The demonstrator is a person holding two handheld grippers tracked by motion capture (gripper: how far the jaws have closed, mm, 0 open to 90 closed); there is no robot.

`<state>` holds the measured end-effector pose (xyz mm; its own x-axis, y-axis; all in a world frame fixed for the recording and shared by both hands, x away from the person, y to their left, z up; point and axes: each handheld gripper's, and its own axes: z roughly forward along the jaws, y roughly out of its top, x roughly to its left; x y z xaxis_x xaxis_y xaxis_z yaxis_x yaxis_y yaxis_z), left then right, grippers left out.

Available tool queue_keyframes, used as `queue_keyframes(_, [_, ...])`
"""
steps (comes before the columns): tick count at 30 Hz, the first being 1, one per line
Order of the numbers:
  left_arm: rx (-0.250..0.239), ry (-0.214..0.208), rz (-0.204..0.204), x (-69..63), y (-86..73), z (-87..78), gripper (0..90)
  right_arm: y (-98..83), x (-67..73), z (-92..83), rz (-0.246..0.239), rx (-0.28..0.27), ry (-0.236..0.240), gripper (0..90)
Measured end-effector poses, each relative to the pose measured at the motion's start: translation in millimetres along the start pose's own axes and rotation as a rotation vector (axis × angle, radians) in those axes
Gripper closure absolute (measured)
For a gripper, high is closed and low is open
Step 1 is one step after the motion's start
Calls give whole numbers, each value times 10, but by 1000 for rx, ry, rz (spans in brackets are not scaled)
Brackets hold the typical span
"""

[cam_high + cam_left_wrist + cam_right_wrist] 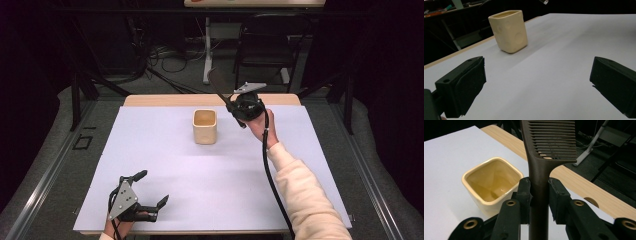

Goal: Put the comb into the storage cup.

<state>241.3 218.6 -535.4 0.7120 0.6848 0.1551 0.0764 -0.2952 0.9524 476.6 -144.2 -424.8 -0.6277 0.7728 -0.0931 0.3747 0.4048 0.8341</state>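
My right tool (235, 107) is pinching a dark comb (218, 82), both pads pressed on its narrow handle just below where the teeth begin. In the right gripper view the comb (541, 157) stands straight up out of the jaws, teeth fanning toward 3 o'clock. In the high view it sits in the air just beside the cream cup (205, 126), off toward 2 o'clock from it, with the toothed end slanting away to 11 o'clock.

I judge the comb to be light, stiff plastic, smooth enough to swivel between the pads if I knock its long end. The handle is the right place to hold it; the teeth are thin and would flex or snag. A grip this close to the teeth leaves the tail of the handle free below to lead into the cup.

The cup (491, 182) is square-mouthed, glazed and empty. It looks like ceramic, so it could chip or slide on the smooth white worktop (165, 165) if the comb strikes its rim.

My left tool (150, 192) rests at 7 o'clock on the worktop, jaws spread wide with nothing between them, well apart from the cup (509, 31). Nothing lies between comb and cup. Beyond the far edge stand a chair (265, 45) and loose cables, clear of the work.
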Motion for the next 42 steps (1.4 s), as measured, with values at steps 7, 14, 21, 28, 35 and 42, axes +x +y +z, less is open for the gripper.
queue_keyframes(7, [0,1,0,-1,0,1,3,47,40,31,-10,-6,4,728])
queue_keyframes(14, [-1,1,0,0,1,-1,3,98,89,54,-21,-15,9,728])
queue_keyframes(21, [0,1,-1,1,1,-1,3,127,140,90,-31,-21,11,727])
queue_keyframes(28, [-1,-2,-2,-1,0,2,3,136,175,130,-24,-28,13,728])
queue_keyframes(35, [1,0,-2,-1,0,3,4,170,222,147,-26,-48,14,727])
queue_keyframes(42, [0,-2,0,-2,1,2,4,196,258,148,-30,-62,12,727])
